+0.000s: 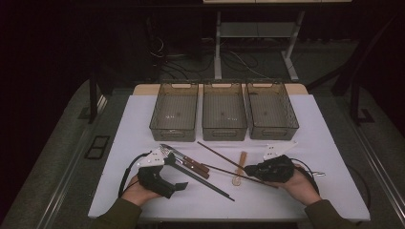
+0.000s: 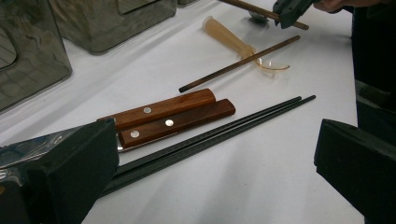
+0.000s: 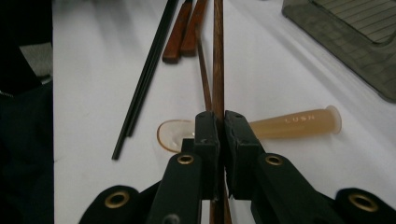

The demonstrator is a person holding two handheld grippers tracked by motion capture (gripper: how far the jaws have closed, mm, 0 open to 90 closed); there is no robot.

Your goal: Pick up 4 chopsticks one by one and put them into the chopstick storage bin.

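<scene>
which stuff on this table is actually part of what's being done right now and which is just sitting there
In use:
right gripper, shut on a brown chopstick
second brown chopstick
three grey bins

Lying about:
left gripper, jaws open
black chopsticks
two wooden-handled utensils
translucent spoon

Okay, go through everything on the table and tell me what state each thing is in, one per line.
Left hand-held gripper: jaws wide open, holding nothing.
Right hand-held gripper: shut on a brown wooden chopstick.
Second brown wooden chopstick: lying flat on the white table.
Pair of black chopsticks: lying side by side.
Two wooden-handled utensils: lying side by side.
Translucent amber plastic spoon: lying flat.
Three clear grey plastic bins: upright, empty.
</scene>
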